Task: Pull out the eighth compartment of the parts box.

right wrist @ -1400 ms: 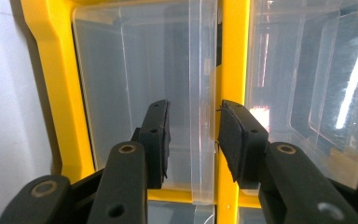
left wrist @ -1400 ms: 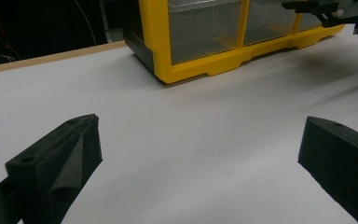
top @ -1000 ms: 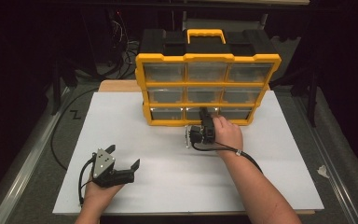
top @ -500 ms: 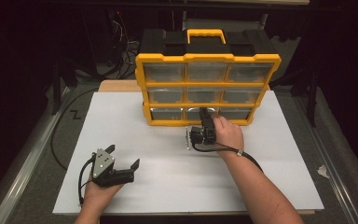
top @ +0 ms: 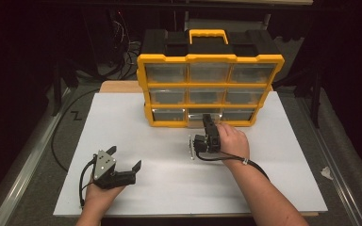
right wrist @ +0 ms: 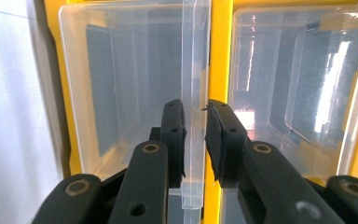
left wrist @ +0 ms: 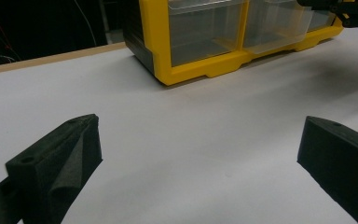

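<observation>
1. The desk (top: pixel 122 122) carries a white board that reaches nearly to its front and right edges; a strip of bare wood shows at the back left, behind the board.
2. A yellow organizer (top: pixel 210 89) stands upright at the back middle of the board, with three rows of three clear drawers and a yellow handle on top. White board lies free to its left, to its right and across the whole front.
3. The bottom middle drawer (top: pixel 202 114) sits in the lowest row and juts slightly forward of the yellow frame, as the left tongs view shows.
4. The right tongs (top: pixel 208 123) point at that drawer from the front, turned on their side. In the right tongs view (right wrist: pixel 195 135) the two black jaws stand narrow, pressed on the clear front lip (right wrist: pixel 192 102) of the drawer from both sides.
5. The left tongs (top: pixel 125 157) rest on the board at the front left, well apart from the organizer, jaws spread wide with nothing between them; in the left tongs view (left wrist: pixel 198 144) bare white board lies between the jaws.
</observation>
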Available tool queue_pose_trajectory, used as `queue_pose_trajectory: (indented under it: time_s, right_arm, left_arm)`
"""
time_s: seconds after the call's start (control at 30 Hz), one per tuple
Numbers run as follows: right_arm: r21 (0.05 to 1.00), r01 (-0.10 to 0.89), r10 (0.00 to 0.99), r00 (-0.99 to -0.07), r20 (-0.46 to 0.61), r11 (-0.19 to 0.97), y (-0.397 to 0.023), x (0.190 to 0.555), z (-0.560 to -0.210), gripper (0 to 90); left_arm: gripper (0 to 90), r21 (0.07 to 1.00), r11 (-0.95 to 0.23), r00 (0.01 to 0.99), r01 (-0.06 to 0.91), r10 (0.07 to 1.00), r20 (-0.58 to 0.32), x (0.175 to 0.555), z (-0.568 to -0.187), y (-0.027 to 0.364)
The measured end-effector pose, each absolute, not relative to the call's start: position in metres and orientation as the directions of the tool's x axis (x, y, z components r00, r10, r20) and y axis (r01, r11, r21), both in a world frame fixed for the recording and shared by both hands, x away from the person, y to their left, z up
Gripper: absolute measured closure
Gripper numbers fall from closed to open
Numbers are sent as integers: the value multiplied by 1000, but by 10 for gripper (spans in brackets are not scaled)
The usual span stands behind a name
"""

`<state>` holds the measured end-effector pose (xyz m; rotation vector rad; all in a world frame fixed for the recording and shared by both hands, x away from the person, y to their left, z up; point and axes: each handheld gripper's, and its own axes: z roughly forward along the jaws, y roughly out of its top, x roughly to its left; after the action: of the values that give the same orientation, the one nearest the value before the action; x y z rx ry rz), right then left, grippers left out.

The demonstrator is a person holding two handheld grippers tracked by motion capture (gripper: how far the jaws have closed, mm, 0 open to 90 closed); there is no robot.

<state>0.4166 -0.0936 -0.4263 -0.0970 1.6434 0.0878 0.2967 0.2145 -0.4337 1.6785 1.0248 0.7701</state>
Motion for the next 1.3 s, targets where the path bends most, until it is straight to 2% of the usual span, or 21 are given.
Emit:
queue_pose_trajectory:
  time_s: [0.43, 0.87, 0.9, 0.93, 0.97, 1.03, 1.17, 1.3]
  right_arm:
    - [3, -137, -9, -86, -996, 991, -95, 393, -426, 789]
    - [6, -137, -8, -101, -995, 991, -98, 390, -423, 776]
    - [3, -139, -12, -111, -994, 990, -98, 389, -422, 718]
    - [3, -139, -12, -111, -994, 990, -98, 389, -422, 718]
    - [-5, -132, -21, -125, -992, 991, -98, 390, -421, 645]
    - [1, -135, -18, -139, -990, 991, -98, 391, -419, 617]
    - [21, -125, -3, -190, -982, 992, -97, 395, -412, 587]
    - [25, -127, -6, -238, -971, 992, -97, 399, -406, 608]
  left_arm:
    - [7, 949, -163, 445, 269, 895, 27, 297, -433, 214]
    - [7, 949, -161, 445, 270, 895, 25, 297, -433, 214]
    - [7, 949, -162, 446, 270, 895, 26, 297, -433, 214]
    - [7, 949, -162, 446, 270, 895, 26, 297, -433, 214]
    - [7, 949, -163, 446, 270, 895, 26, 297, -433, 214]
    - [7, 949, -162, 446, 270, 895, 26, 297, -434, 214]
    - [7, 949, -163, 446, 270, 895, 27, 297, -433, 214]
    - [7, 949, -161, 445, 270, 895, 25, 297, -433, 215]
